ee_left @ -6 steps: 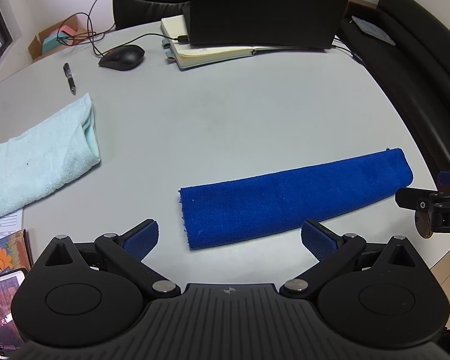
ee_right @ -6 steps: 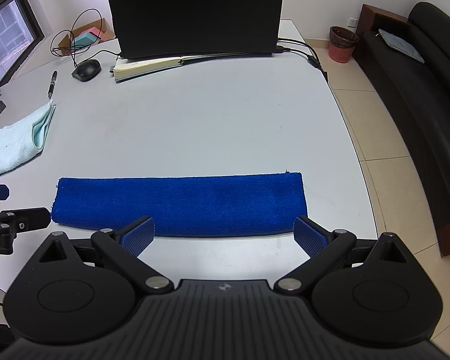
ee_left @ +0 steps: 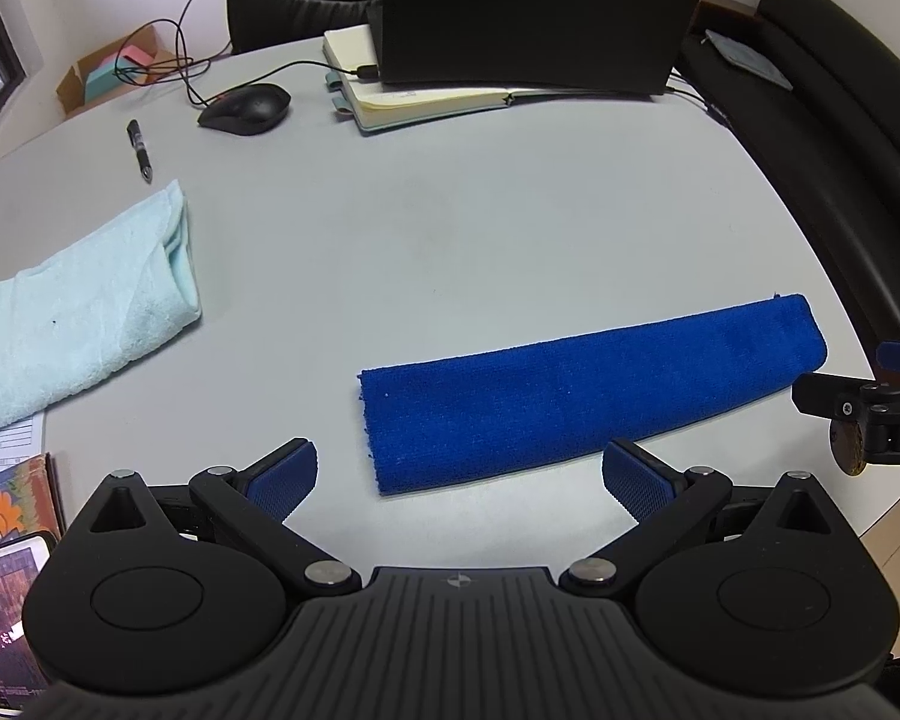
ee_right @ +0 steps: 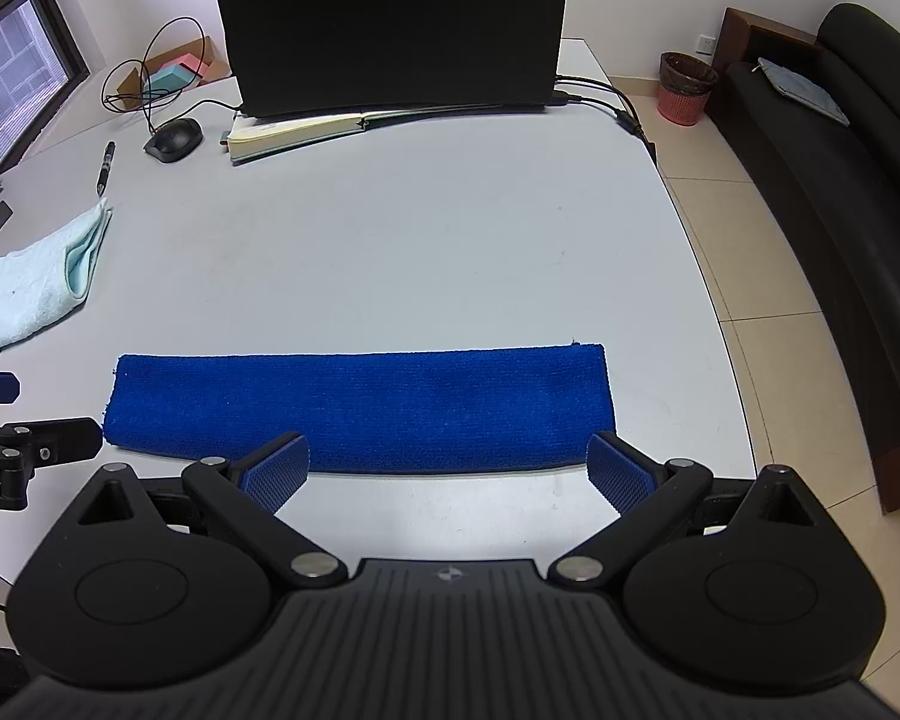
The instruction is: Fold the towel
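Right wrist view: blue towel (ee_right: 360, 408), a long folded strip unmoved along the bench's (ee_right: 390, 252) near edge; both tools (ee_right: 447, 471) (ee_left: 459, 474) remain fully spread, empty; next fold pending.

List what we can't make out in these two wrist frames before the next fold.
- Blue towel: layer count unknown; near edge sits behind the right claw fingers in the right wrist view.
- Light towel: cut off by the left frame edge in both views.
- Phone: left wrist view, half out of frame, screen unreadable.
- Paper: print too small.
- Notebook: mostly covered by the laptop.
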Demonstrator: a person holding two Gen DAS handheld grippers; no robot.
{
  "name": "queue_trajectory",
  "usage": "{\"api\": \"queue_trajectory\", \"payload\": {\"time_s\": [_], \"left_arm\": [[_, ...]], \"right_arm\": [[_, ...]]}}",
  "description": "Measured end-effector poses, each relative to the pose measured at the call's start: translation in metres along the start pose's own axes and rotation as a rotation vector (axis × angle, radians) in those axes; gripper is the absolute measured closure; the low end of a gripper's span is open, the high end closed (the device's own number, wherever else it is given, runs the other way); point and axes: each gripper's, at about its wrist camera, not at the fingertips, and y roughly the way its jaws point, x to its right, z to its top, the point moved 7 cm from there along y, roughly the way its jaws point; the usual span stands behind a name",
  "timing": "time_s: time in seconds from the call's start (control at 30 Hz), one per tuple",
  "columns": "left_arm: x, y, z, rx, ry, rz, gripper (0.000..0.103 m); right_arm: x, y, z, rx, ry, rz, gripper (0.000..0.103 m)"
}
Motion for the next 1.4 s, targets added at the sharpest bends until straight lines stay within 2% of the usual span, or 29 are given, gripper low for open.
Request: {"api": "queue_trajectory", "payload": {"time_s": [1.4], "left_arm": [[-0.003,0.004,-0.010,-0.022,-0.016,-0.008,0.001]], "right_arm": [[0.003,0.001,-0.004,0.000,0.012,-0.002,0.003]]}}
